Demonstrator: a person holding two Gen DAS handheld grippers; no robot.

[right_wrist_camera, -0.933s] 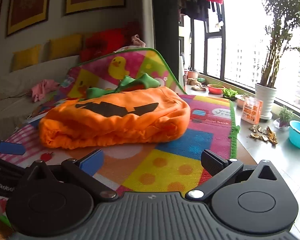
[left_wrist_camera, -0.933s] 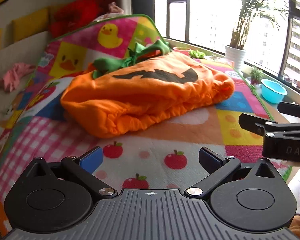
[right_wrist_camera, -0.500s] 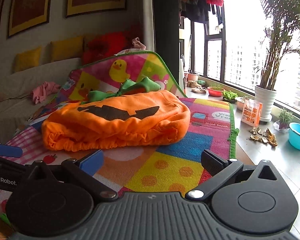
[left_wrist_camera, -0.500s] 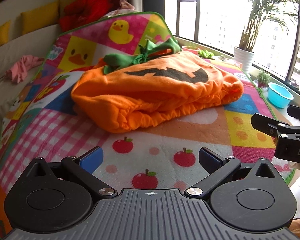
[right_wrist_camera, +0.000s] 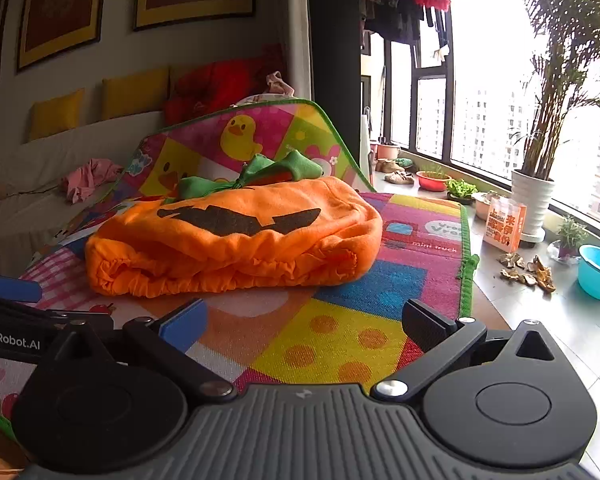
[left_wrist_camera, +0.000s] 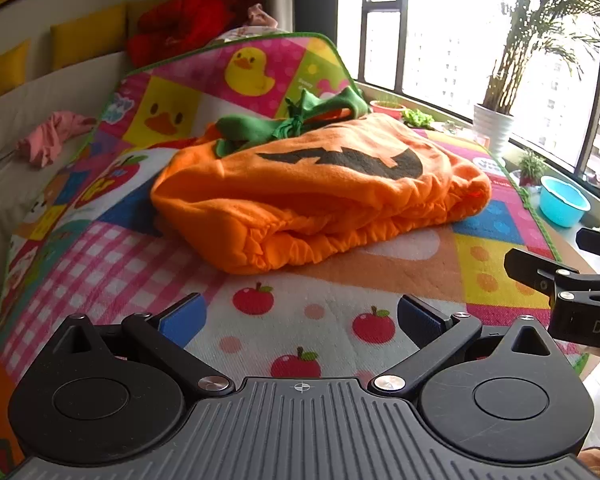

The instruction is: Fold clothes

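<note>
Nearest the cameras, the left gripper point(left_wrist_camera: 302, 314) is hovering over the near edge of the patterned play mat point(left_wrist_camera: 340, 312), its jaws spread wide and gripping nothing; the right gripper point(right_wrist_camera: 304, 316) is hanging just beside it, toward the mat's near right corner, equally wide apart and empty, its black fingers point(left_wrist_camera: 540, 270) showing at the right of the left wrist view. Neither is touching cloth. Farther in, around the middle of the mat, the orange pumpkin costume point(left_wrist_camera: 320, 192) is lying doubled over into a thick bundle, its gathered elastic hem point(right_wrist_camera: 220, 272) facing the grippers, the black jagged mouth on top and the green leaf collar point(left_wrist_camera: 292, 124) sitting at the far side. Judging by that shape, at least one fold looks done, though the bundle is looking puffy and uneven, so tidying or a further fold may be remaining. Beyond it, the mat's far edge is rising against a sofa point(right_wrist_camera: 40, 184).
</note>
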